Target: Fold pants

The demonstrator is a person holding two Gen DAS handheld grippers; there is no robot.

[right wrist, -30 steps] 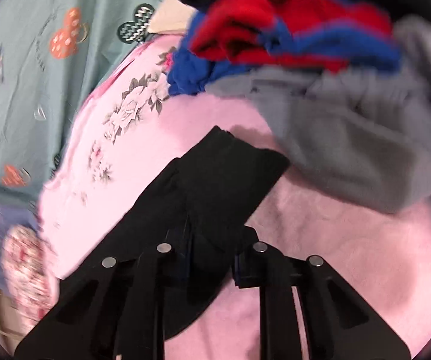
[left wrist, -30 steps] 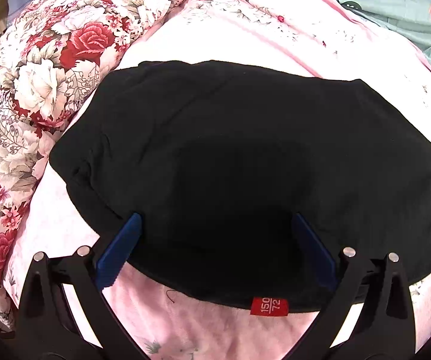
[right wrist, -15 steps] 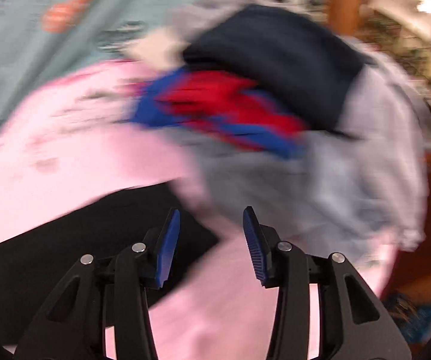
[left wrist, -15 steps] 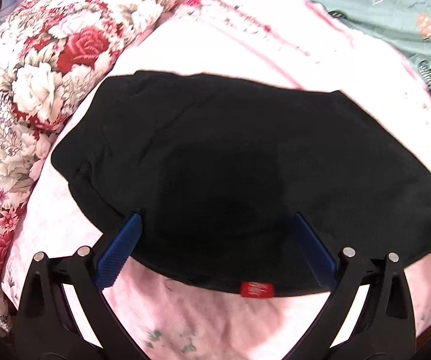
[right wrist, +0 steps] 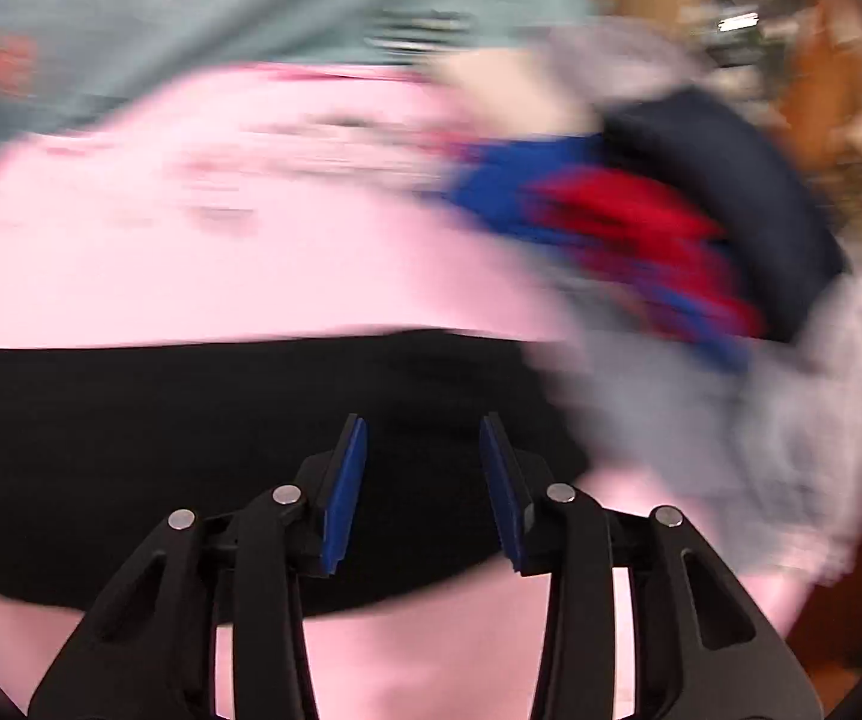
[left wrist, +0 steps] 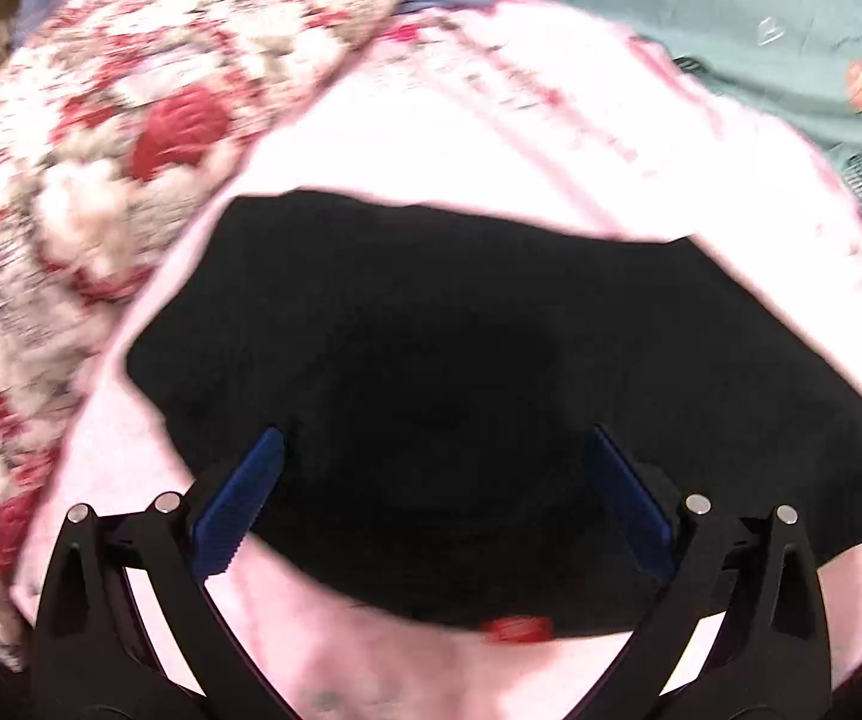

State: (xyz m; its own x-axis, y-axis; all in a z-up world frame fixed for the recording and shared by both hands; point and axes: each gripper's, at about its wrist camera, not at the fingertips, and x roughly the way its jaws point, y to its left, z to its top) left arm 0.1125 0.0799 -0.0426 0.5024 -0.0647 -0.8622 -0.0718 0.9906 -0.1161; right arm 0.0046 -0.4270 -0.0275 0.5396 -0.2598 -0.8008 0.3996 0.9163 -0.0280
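1. The black pants (left wrist: pixel 479 372) are seen lying flat on a pink blanket (left wrist: pixel 491 120), spread from left to right across the middle of the left wrist view.
2. A small red label (left wrist: pixel 518 629) is seen at the near edge of the pants, blurred so that nothing on it can be read.
3. The left gripper (left wrist: pixel 431 498) is held over the near part of the pants with its jaws spread wide; nothing is held between the blue pads (left wrist: pixel 239 504).
4. A floral quilt (left wrist: pixel 101 180) in red and white is seen bunched along the left side of the blanket, and a teal sheet (left wrist: pixel 731 18) with small prints is seen at the far right.
5. In the right wrist view, the pants (right wrist: pixel 191 450) are seen as a dark band across the near part of the pink blanket (right wrist: pixel 221 240).
6. The right gripper (right wrist: pixel 423 486) is held over the right end of the pants, its jaws parted, with no cloth between them.
7. A pile of clothes (right wrist: pixel 671 240) in blue, red, navy and grey is seen at the right, just beside the end of the pants; whether they are touched by it cannot be told, as the view is heavily blurred.
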